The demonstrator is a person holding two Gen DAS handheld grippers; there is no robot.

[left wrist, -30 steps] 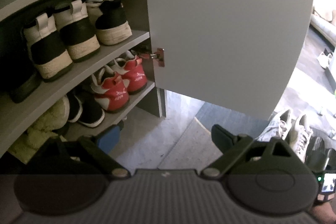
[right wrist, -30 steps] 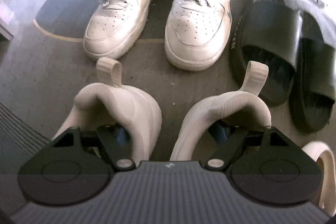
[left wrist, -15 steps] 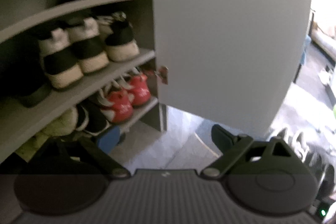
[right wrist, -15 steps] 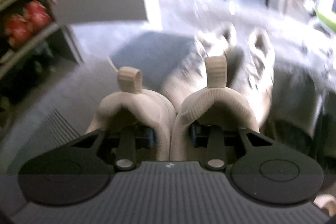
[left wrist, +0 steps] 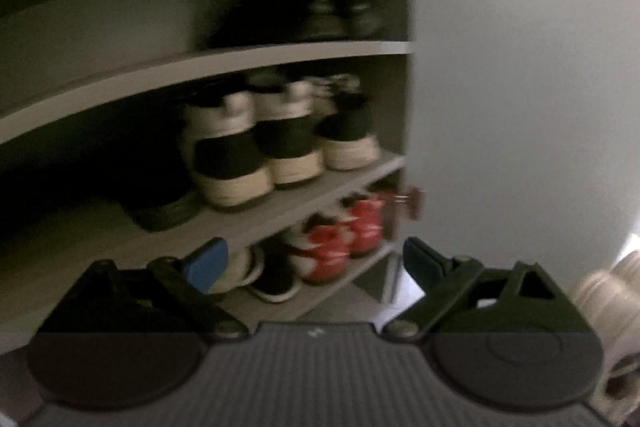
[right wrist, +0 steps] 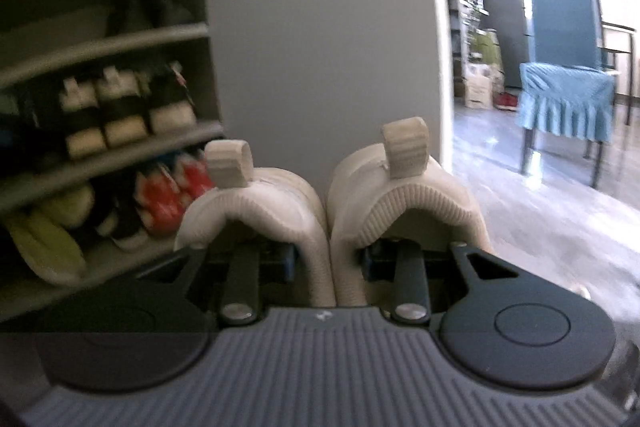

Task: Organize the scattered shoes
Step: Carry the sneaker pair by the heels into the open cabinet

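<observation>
My right gripper point(right wrist: 328, 259) is shut on a pair of cream slip-on shoes point(right wrist: 412, 203). One finger sits inside each shoe, and the inner walls are pinched together. The pair hangs off the floor, heels toward the camera, in front of the open shoe cabinet point(right wrist: 120, 39). In the left wrist view my left gripper point(left wrist: 312, 261) is open with nothing between its blue-padded fingers. It faces the cabinet shelves point(left wrist: 200, 67). A pale blurred shoe shape point(left wrist: 608, 291) shows at the lower right edge of that view.
Black shoes point(left wrist: 304, 11) sit on the upper shelf, black-and-white sneakers point(left wrist: 256, 155) on the middle one, and red sneakers point(left wrist: 340, 243) below. Yellow-green slippers point(right wrist: 48, 227) lie at the lower left. The grey cabinet door point(right wrist: 320, 27) stands open. A blue-covered chair point(right wrist: 564, 87) is far right.
My right gripper closed on the cream pair and lifted it from the mat up to the cabinet front. My left gripper rose and turned toward the shelves.
</observation>
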